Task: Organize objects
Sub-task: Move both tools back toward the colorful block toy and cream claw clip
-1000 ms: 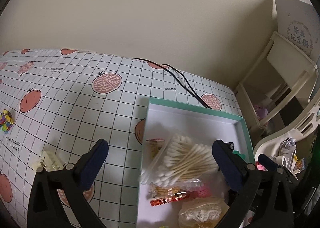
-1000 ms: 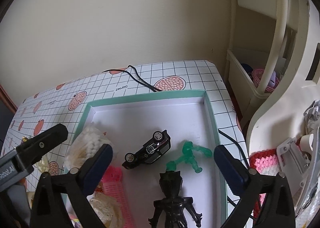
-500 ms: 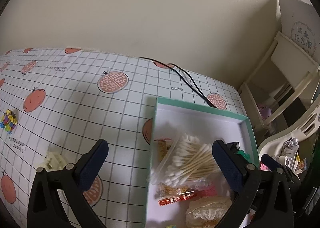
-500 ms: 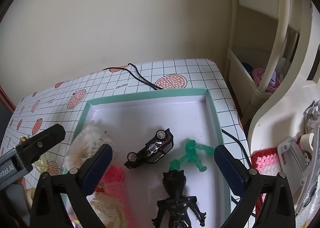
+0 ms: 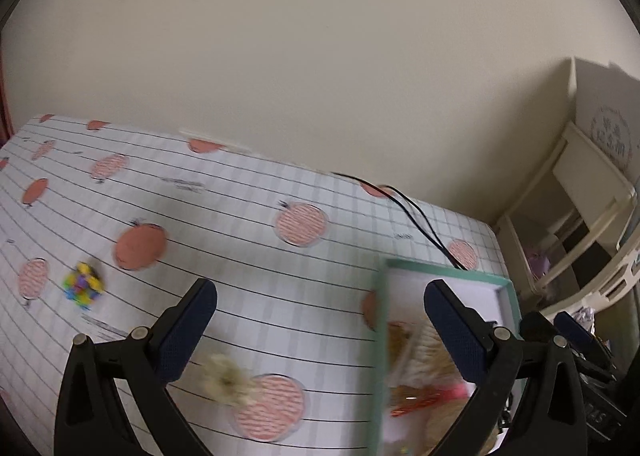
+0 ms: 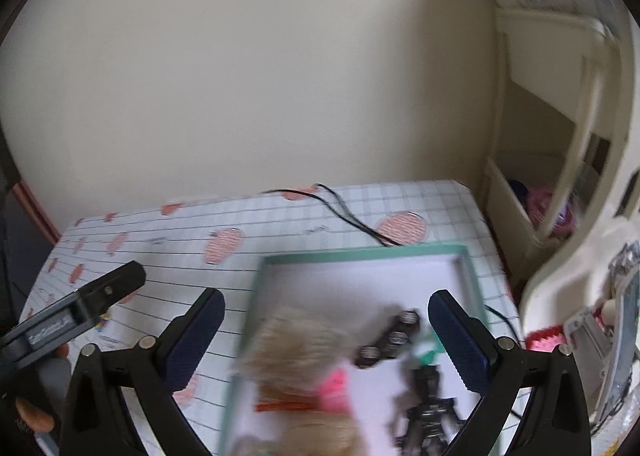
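Two wrist fisheye views, both looking forward and down over the table toward the wall.

The left wrist view sits over the table [image 5: 240,223] to the left of the green-rimmed box [image 5: 444,268], which enters at its right edge. The right wrist view hangs close above that box [image 6: 360,254]. Both share the box, the black cable [image 5: 416,211] and the cream shelf [image 6: 560,159]; both are motion-blurred.

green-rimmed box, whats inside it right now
In the green-rimmed box: a black toy car, a green figure, a dark figure, a pale cotton swab bag, something pink and a red-orange wrapper. Blur and the bag hide whatever lies beneath.
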Action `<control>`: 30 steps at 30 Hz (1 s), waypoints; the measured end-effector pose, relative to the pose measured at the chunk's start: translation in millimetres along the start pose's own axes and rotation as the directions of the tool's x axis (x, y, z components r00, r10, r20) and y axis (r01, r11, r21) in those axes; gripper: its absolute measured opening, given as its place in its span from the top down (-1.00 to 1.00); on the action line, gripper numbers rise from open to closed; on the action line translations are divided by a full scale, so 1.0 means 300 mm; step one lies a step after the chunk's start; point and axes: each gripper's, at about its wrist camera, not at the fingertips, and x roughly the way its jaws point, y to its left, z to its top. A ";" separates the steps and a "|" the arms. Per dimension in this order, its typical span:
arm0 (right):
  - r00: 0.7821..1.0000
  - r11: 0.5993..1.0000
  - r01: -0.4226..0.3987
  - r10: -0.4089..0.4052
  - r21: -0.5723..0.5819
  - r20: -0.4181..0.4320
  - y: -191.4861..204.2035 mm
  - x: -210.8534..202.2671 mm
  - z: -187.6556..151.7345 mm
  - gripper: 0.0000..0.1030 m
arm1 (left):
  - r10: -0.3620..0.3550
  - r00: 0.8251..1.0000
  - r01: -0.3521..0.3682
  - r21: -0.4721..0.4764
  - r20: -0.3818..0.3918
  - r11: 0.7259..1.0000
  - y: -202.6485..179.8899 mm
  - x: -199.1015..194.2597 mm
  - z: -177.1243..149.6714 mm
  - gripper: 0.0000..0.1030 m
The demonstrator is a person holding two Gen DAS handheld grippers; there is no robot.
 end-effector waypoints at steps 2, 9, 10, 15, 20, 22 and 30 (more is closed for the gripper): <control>1.000 1.000 -0.023 0.024 -0.016 0.004 0.052 -0.009 0.001 -1.00 | 0.016 1.000 -0.016 -0.014 0.008 1.000 0.051 -0.020 0.014 -1.00; 0.995 0.992 -0.099 0.097 -0.082 -0.022 0.241 0.007 -0.021 -1.00 | 0.088 0.996 -0.086 -0.073 0.023 0.994 0.259 -0.075 0.048 -1.00; 0.994 0.991 -0.103 0.102 -0.089 -0.026 0.261 0.007 -0.028 -1.00 | 0.091 0.996 -0.089 -0.087 0.022 0.992 0.287 -0.080 0.053 -1.00; 0.991 0.983 -0.132 0.126 -0.129 -0.053 0.375 0.039 -0.053 -1.00 | 0.123 0.992 -0.122 -0.123 0.008 0.985 0.411 -0.090 0.058 -1.00; 0.986 0.973 -0.155 0.143 -0.171 -0.083 0.478 0.080 -0.098 -1.00 | 0.121 0.992 -0.123 -0.185 -0.022 0.975 0.542 -0.075 0.050 -1.00; 0.985 0.970 -0.161 0.146 -0.184 -0.094 0.507 0.095 -0.116 -1.00 | 0.120 0.992 -0.124 -0.207 -0.031 0.971 0.593 -0.065 0.041 -1.00; 0.973 0.962 -0.182 0.146 -0.205 -0.180 0.577 0.207 -0.212 -1.00 | 0.166 0.983 -0.179 -0.248 -0.075 0.952 0.691 0.005 -0.015 -1.00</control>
